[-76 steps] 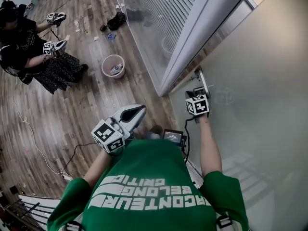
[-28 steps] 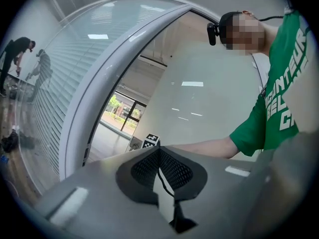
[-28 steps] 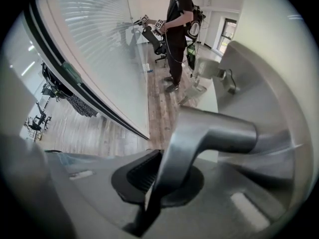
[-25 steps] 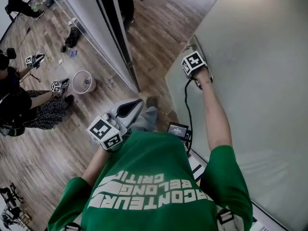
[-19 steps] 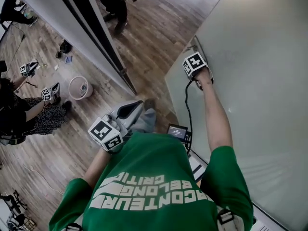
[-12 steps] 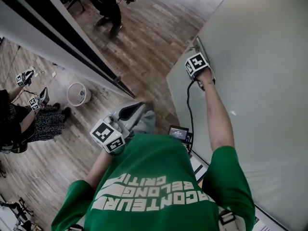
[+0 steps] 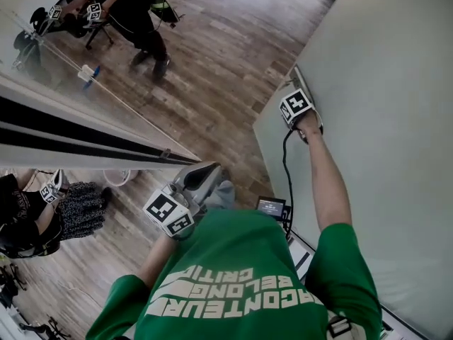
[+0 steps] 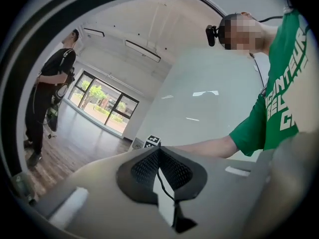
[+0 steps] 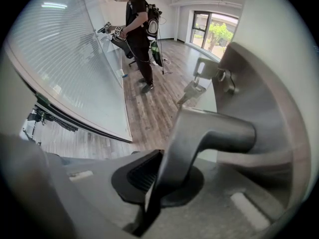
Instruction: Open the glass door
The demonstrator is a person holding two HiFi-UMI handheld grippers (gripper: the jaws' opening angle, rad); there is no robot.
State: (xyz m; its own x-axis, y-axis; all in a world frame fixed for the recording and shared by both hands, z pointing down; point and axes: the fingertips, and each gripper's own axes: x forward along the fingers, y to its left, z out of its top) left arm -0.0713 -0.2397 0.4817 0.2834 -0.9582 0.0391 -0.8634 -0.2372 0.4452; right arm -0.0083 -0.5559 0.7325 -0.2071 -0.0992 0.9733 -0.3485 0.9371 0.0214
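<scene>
The person in the green shirt is reaching out with the right claw, which is clamping tight on the metal lever handle at the near edge of the frosted glass door on their right. The left claw is hanging level by their waist, jaws pressing together on nothing. Keys are dangling just beyond the handle.

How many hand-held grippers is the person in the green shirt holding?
2. The left hand-held gripper, shut and empty, is by the waist; the right hand-held gripper is shut on the door handle.
</scene>
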